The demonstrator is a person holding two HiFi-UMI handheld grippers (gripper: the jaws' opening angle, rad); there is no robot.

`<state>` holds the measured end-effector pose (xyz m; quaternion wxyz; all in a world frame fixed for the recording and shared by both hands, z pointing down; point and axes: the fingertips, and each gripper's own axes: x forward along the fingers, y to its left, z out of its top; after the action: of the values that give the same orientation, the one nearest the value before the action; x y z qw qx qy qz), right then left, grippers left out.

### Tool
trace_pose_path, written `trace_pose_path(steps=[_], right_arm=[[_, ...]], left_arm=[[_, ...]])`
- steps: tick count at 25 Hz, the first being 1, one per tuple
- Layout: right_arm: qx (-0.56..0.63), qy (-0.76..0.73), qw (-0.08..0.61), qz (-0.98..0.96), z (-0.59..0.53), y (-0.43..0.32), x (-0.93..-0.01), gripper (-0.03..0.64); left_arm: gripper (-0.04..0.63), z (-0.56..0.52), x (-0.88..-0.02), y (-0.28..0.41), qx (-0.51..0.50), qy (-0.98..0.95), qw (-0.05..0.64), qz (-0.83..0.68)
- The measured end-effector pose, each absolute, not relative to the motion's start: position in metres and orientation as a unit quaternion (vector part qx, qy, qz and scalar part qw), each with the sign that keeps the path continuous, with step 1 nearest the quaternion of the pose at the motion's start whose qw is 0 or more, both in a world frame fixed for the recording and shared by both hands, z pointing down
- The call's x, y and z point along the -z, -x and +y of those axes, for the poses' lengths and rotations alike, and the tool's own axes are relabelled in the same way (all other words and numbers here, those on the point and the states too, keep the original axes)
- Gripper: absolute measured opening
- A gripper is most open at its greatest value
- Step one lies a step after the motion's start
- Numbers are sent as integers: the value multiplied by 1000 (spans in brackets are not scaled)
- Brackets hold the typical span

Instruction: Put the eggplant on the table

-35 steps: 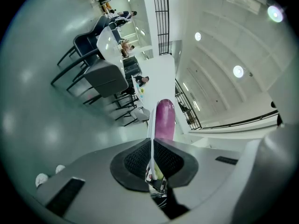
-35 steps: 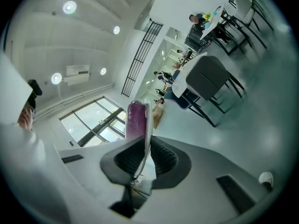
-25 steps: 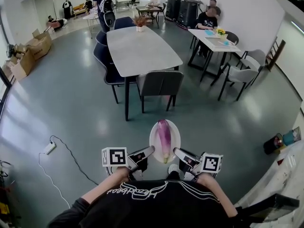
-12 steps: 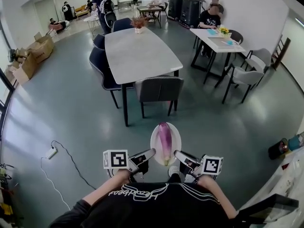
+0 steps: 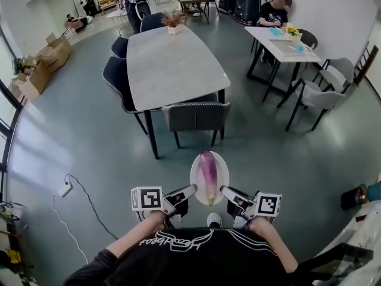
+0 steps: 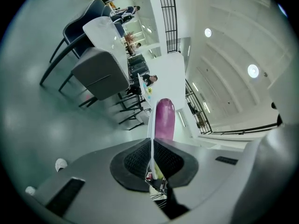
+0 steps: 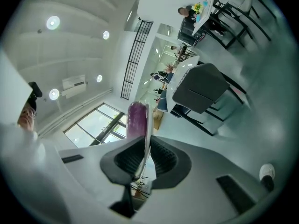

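Head view: the purple eggplant [image 5: 208, 174] lies on a white plate [image 5: 222, 170], carried above the floor [image 5: 89, 142], near a grey worktop [image 5: 172, 58].
Left gripper view: the left gripper [image 6: 152, 146] has its jaws clenched on the plate's left rim.
Right gripper view: the right gripper [image 7: 145, 148] has its jaws clenched on the right rim.

Purple eggplant [image 5: 208, 174] lengthwise on white plate [image 5: 222, 177], well apart from grey table [image 5: 172, 58].

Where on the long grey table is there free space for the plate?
The grey table is bare from its near edge, behind the grey chair, up to the flower pot at the far end. Dark chairs crowd its left side.
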<state>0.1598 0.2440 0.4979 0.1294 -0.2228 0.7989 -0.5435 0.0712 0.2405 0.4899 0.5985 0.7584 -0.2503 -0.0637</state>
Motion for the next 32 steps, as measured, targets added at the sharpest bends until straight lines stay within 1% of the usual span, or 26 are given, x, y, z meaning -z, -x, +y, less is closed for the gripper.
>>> trace_pose_path(steps=[9, 16, 25, 32], right_arm=[[558, 213, 122, 793, 156, -217, -505, 44], [545, 196, 115, 807, 109, -249, -496, 44], [553, 164, 106, 810, 94, -248, -501, 43], [558, 149, 92, 811, 98, -239, -508, 44]], left_arm=[[21, 156, -498, -129, 71, -745, 608, -265], [21, 112, -490, -160, 88, -748, 595, -281], [21, 104, -491, -160, 98, -738, 587, -316], [21, 112, -501, -151, 107, -725, 596, -327]])
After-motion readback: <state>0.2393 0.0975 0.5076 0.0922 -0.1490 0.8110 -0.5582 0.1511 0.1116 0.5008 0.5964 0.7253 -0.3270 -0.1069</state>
